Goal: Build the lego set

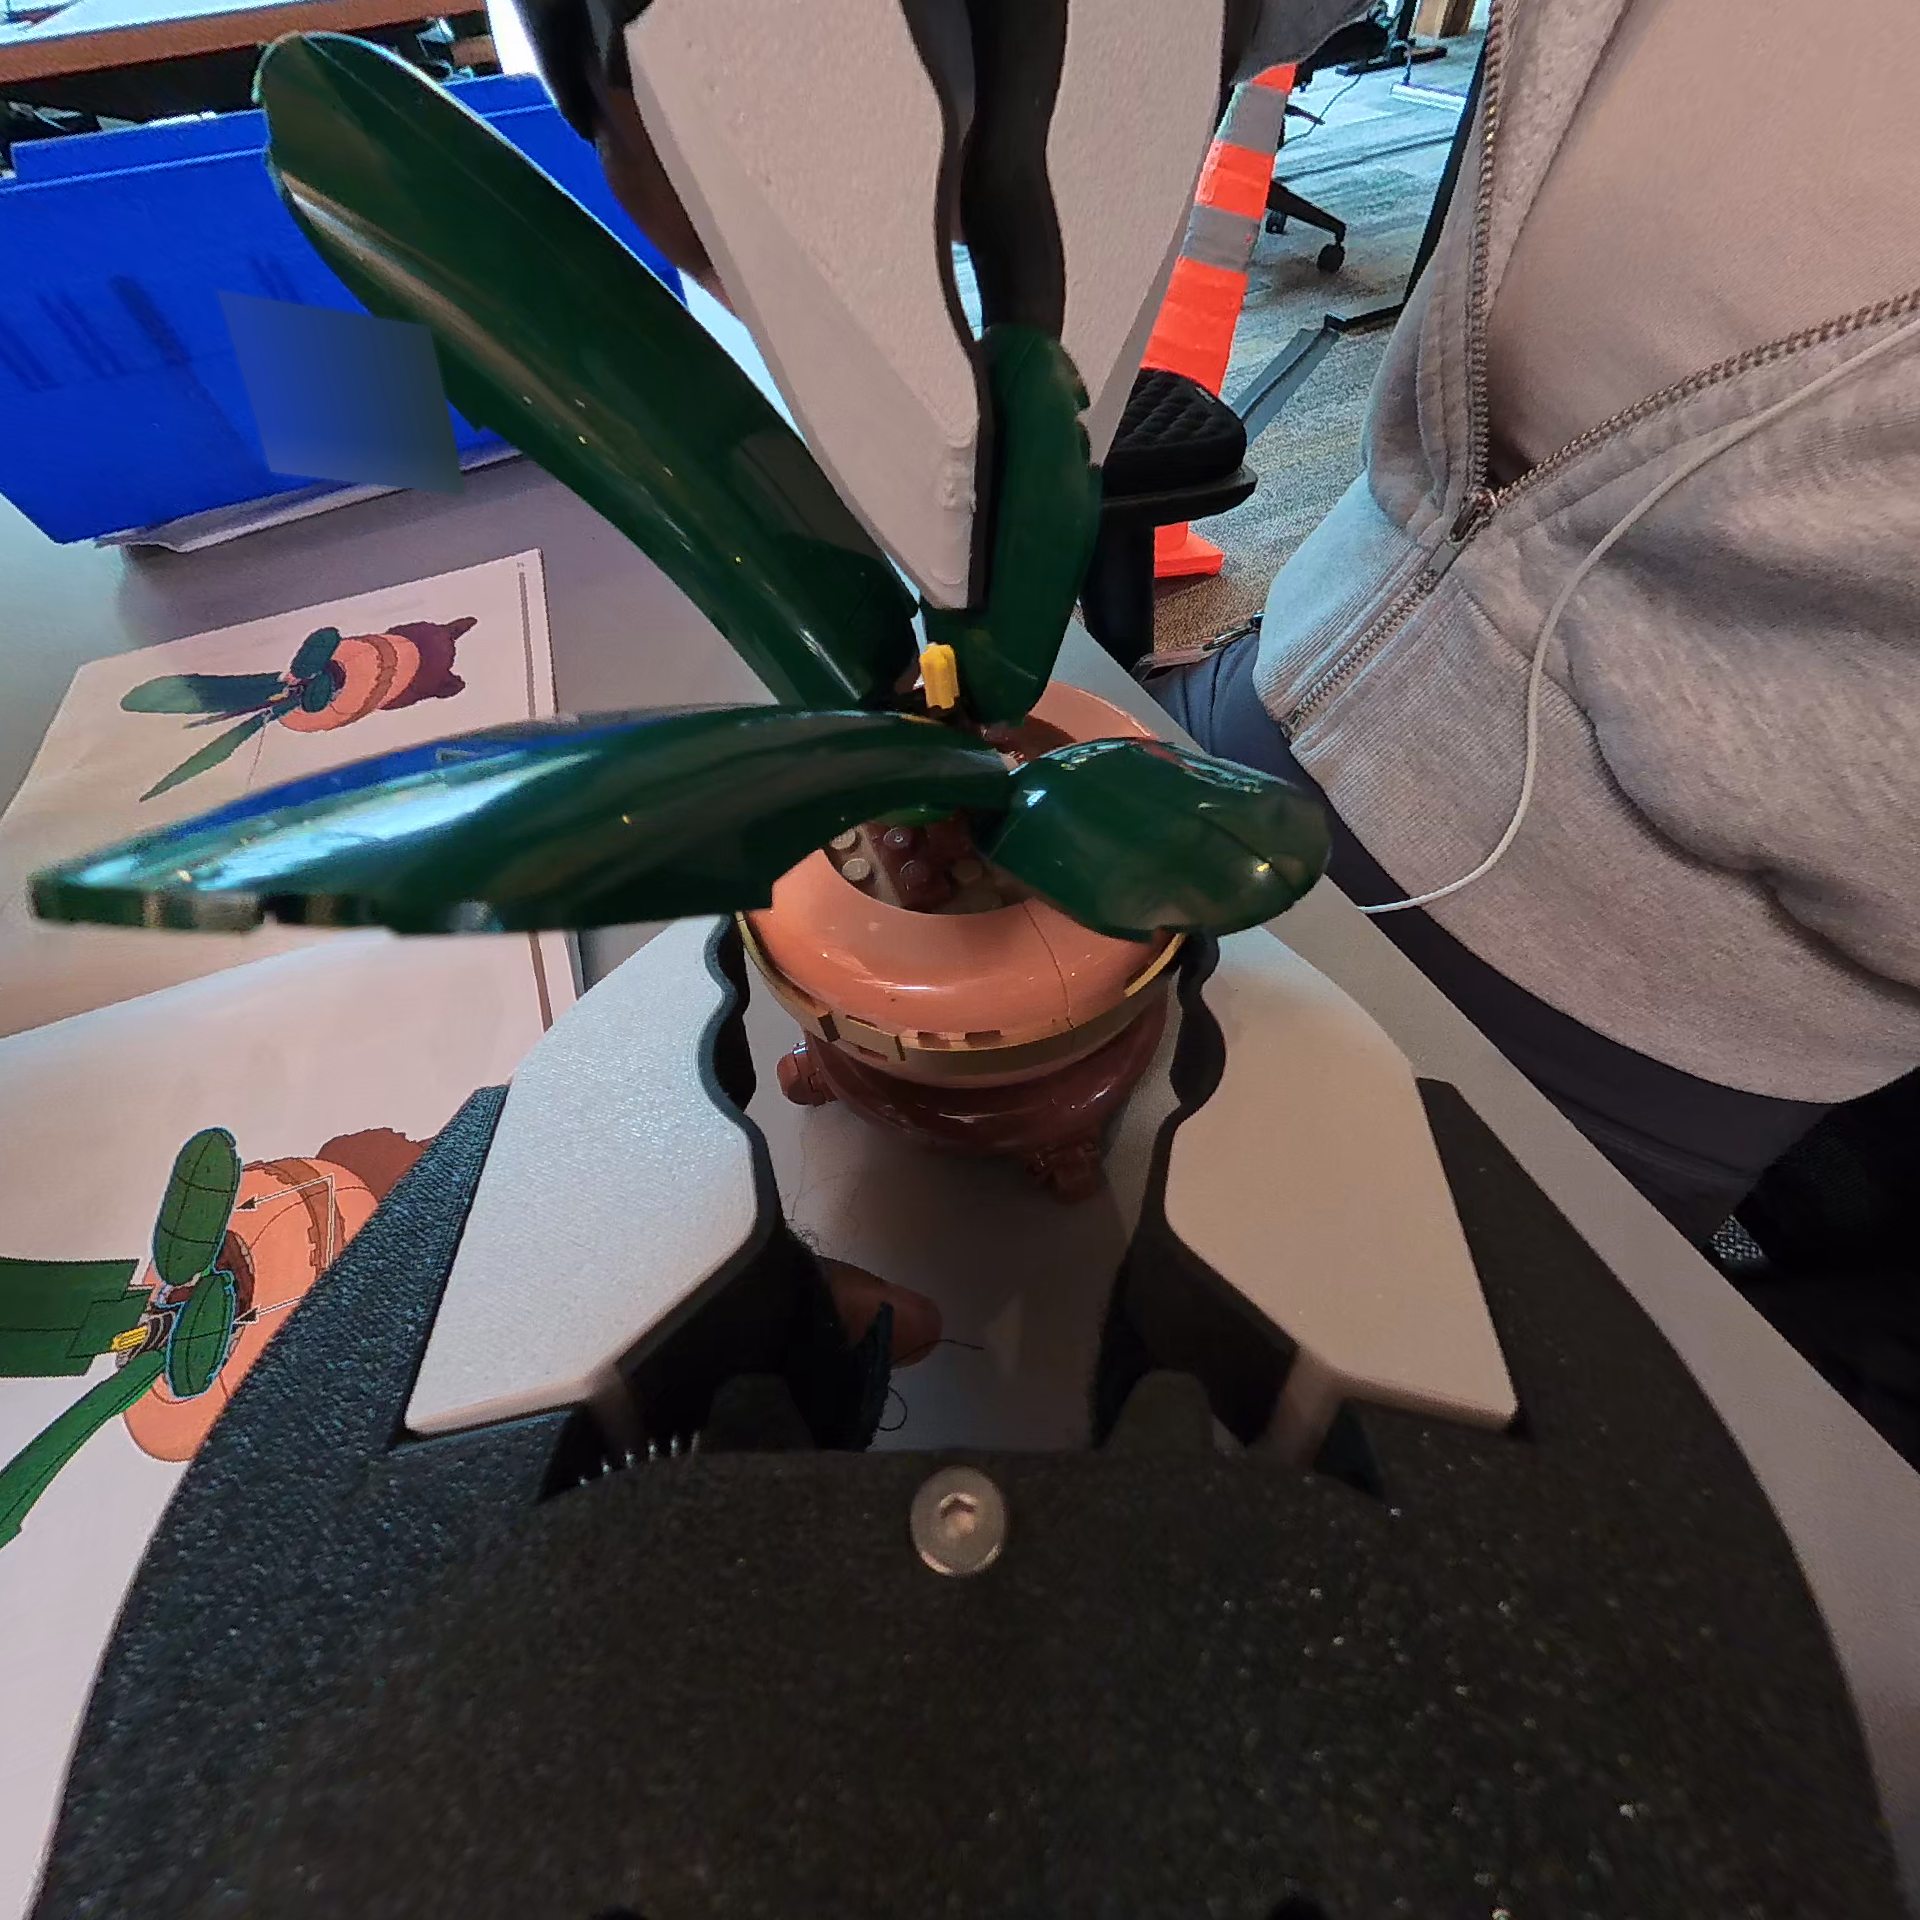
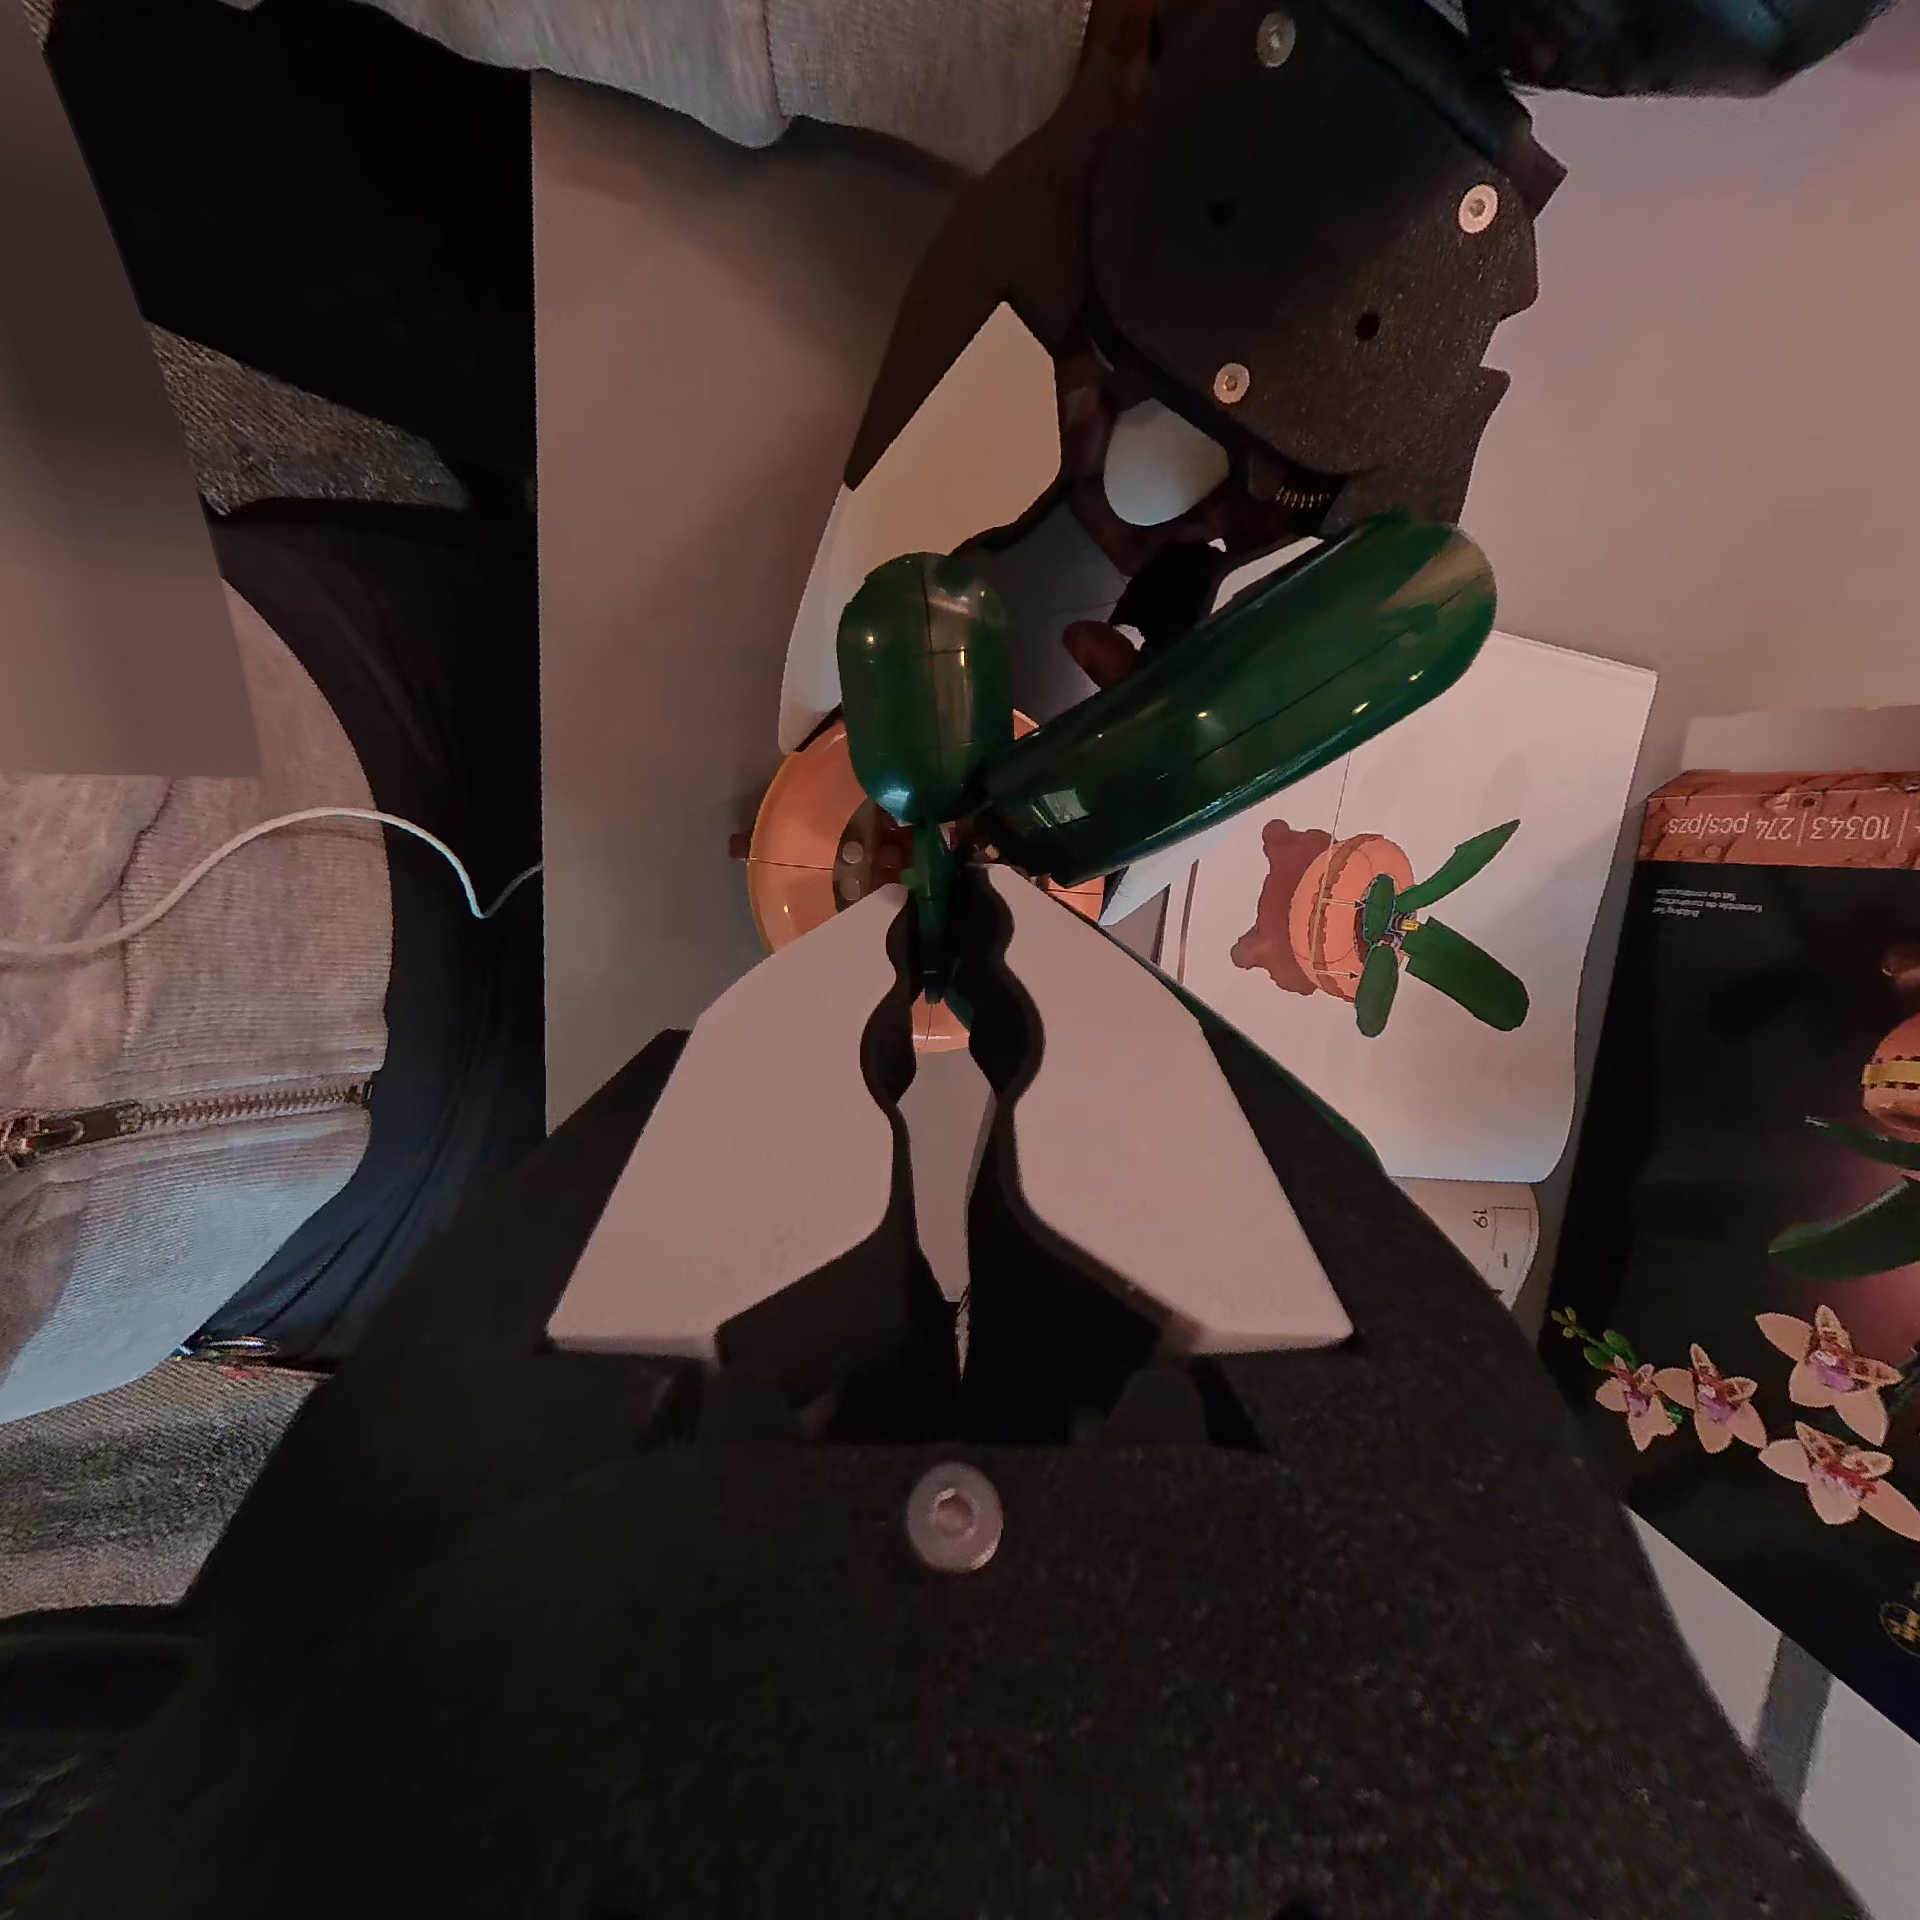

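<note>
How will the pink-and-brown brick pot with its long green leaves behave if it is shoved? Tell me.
The pink-and-brown brick flower pot probably tips easily: its long glossy green leaves spread far beyond the narrow brown feet. The leaves hang from a small central joint, so a shove may pop them off. The left claw brackets the pot, which should steady it.
</note>
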Action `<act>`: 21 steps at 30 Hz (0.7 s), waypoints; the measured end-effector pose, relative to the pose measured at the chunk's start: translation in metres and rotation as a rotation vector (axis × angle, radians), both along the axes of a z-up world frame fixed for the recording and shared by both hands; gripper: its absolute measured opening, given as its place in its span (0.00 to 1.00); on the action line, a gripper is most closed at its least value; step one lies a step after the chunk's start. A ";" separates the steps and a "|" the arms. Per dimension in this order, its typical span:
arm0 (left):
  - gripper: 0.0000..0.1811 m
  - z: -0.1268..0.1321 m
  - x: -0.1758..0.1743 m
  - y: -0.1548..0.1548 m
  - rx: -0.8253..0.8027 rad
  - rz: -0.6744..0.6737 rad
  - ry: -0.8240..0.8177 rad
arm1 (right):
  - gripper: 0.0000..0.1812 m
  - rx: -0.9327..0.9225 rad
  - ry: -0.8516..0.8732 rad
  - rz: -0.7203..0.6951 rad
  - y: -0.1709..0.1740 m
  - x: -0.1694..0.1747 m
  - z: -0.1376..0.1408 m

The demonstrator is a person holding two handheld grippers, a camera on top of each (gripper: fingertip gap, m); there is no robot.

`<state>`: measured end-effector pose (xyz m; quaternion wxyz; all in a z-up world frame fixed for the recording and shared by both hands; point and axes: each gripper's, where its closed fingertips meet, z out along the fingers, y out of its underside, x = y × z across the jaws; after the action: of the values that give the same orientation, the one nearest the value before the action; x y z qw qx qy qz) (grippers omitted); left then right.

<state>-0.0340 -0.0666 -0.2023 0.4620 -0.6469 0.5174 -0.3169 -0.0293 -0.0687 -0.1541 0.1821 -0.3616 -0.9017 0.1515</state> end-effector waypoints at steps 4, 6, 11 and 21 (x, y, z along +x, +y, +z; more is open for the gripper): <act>0.44 0.000 0.000 0.000 0.000 0.001 0.002 | 0.04 0.057 -0.031 0.013 -0.001 -0.001 -0.001; 0.44 0.000 0.000 0.000 0.000 0.002 0.003 | 0.04 0.076 -0.054 0.021 -0.001 -0.001 -0.001; 0.44 0.000 0.001 -0.001 0.002 0.003 0.005 | 0.04 0.076 -0.080 0.023 -0.002 0.000 -0.002; 0.44 0.000 0.000 0.000 -0.009 0.008 -0.013 | 0.04 -0.017 0.040 -0.008 0.006 0.004 -0.001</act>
<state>-0.0339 -0.0665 -0.2020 0.4640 -0.6488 0.5103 -0.3215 -0.0249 -0.0622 -0.1553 0.1975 -0.3637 -0.8952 0.1656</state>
